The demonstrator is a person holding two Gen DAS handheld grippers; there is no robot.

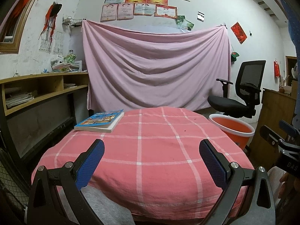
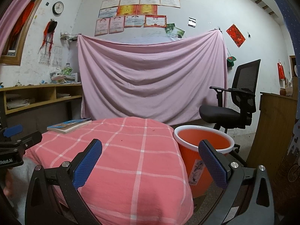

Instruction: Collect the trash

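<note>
Both my left gripper (image 1: 151,161) and right gripper (image 2: 150,161) hold their fingers wide, gripping nothing, low over the checked counter (image 1: 159,150). I see only tiny dark specks (image 1: 184,130) mid-frame, no clear trash. The orange bin (image 2: 204,142) sits right of centre, nearer my right hand. A book (image 1: 100,121) lies upper left.

"DAS" – on right gripper (image 1: 287,161) body, seen from left wrist; "RobotAI", cut off – on left gripper (image 2: 11,155) body; certificates illegible
</note>
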